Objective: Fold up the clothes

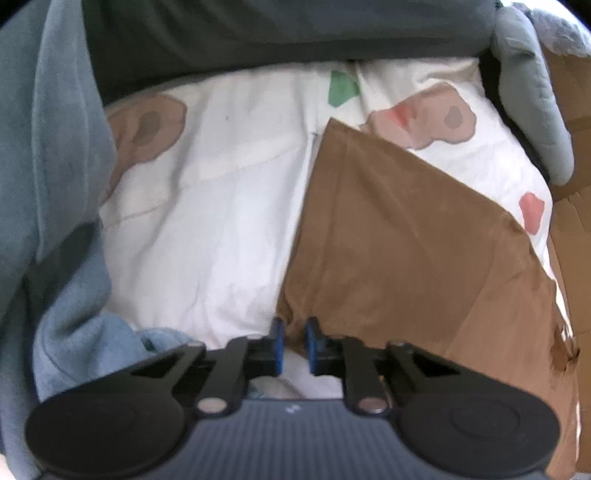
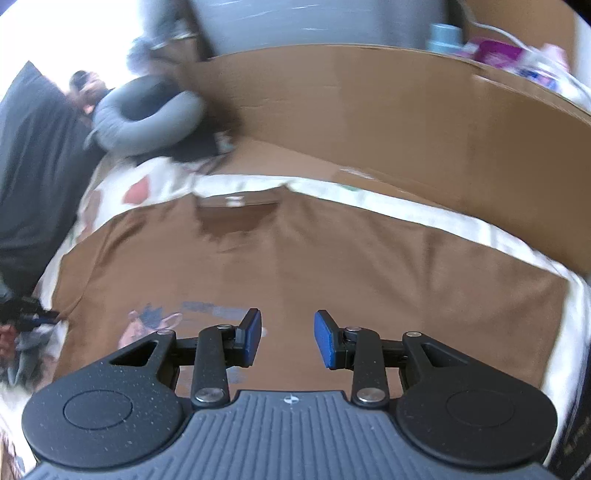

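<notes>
A brown T-shirt (image 2: pixel 332 266) lies spread flat on a white bedsheet (image 1: pixel 207 229) printed with bears. Its collar (image 2: pixel 236 210) faces away and a small print (image 2: pixel 155 321) sits near its left side. In the left wrist view the brown T-shirt (image 1: pixel 399 236) runs down to a corner that sits between the blue pads (image 1: pixel 277 343) of my left gripper (image 1: pixel 294 343), which is shut on that corner. My right gripper (image 2: pixel 287 339) hovers over the middle of the shirt, open, with nothing between its fingers.
A blue-grey garment (image 1: pixel 55 155) lies bunched at the left and a dark grey cloth (image 1: pixel 277 33) lies along the far side. A grey neck pillow (image 2: pixel 147 114) rests at the sheet's corner. A cardboard wall (image 2: pixel 388 118) borders the bed behind the shirt.
</notes>
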### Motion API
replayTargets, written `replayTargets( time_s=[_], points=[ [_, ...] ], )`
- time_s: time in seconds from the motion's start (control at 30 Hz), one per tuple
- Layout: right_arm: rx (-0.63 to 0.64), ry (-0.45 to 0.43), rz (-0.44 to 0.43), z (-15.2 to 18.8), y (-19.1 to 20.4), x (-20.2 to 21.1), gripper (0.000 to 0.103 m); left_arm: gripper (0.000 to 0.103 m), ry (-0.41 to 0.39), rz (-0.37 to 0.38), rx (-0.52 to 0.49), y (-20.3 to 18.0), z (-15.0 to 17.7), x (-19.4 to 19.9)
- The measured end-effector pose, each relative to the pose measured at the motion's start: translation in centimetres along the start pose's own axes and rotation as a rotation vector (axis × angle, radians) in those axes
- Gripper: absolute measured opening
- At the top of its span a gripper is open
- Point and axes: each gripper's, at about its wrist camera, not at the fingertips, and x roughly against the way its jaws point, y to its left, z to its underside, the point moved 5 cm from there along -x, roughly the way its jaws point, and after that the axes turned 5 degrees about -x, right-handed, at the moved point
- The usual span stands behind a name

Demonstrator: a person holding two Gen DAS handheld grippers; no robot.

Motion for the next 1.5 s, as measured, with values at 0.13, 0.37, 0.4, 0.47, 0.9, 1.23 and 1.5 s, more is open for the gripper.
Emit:
replayTargets(
  time_s=[0.13, 0.37, 0.4, 0.47, 0.9, 1.23, 1.5],
  points=[
    [0.071, 0.033, -0.048, -0.6, 3.3, -1.0, 0.039, 0.007, -0.054, -0.031, -0.050, -0.3, -0.3, 1.3],
    [0.140, 0.113, -0.073, 0.1, 6.4, -3.2, 0.039, 0.006, -0.101, -0.054, -0.104, -0.3, -1.1, 0.8],
    [0.142, 0.118, -0.072, 0.3, 6.4, -3.3, 0.039, 0.006, -0.106, -0.060, -0.109, -0.3, -1.2, 0.6],
    [0.146, 0.130, -0.069, 0.8, 6.4, -3.4, 0.039, 0.007, -0.083, -0.077, -0.116, 0.0, -1.1, 0.0],
    [0.123, 0.164, -0.045, 2.8, 5.1, -4.4, 0.039, 0.036, -0.114, -0.163, -0.227, -0.8, -5.0, 1.8],
    [0.154, 0.203, -0.064, 3.9, 5.3, -5.6, 0.039, 0.044, -0.156, -0.135, -0.384, -5.0, -9.6, -2.3],
    [0.190, 0.245, -0.066, 4.8, 4.9, -6.8, 0.039, 0.044, -0.161, -0.177, -0.472, -5.9, -11.7, -5.0]
  ],
)
